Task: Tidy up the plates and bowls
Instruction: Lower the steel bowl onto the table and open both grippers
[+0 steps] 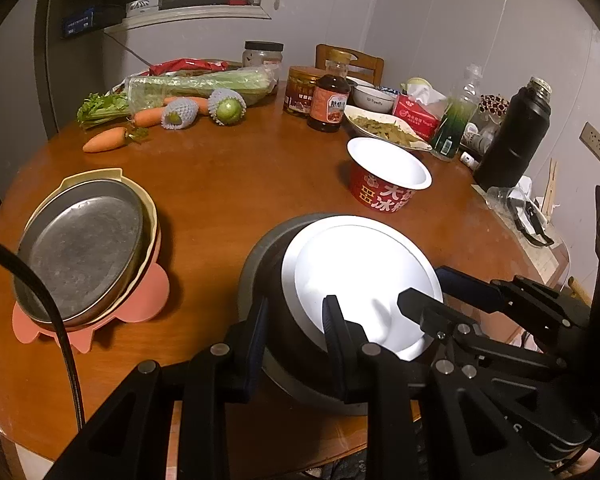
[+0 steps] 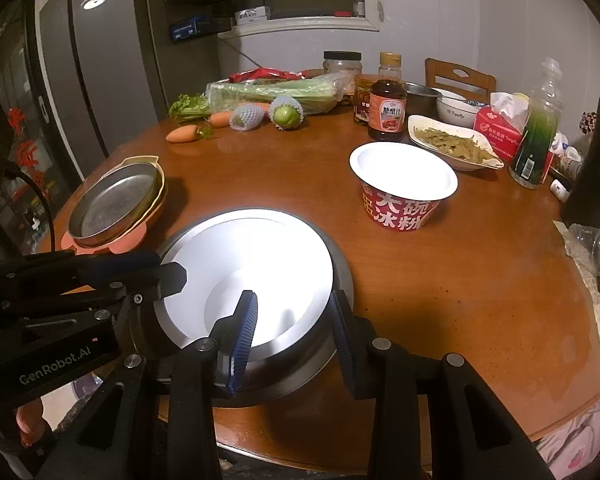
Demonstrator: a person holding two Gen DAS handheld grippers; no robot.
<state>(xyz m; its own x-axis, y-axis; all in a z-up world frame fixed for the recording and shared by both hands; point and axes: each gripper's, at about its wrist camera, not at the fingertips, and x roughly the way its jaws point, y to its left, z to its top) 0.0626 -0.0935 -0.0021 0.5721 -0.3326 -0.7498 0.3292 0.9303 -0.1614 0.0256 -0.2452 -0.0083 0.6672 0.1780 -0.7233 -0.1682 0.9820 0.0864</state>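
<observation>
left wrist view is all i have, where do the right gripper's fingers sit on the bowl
Observer: The right gripper straddles the near rim of the grey bowl. One finger is over the white plate and the other is outside the wall.
Operator: ok and whats behind the sauce bottle, i cant make it out
Observer: A small metal pot stands behind the sauce bottle, just left of the white bowl.
</observation>
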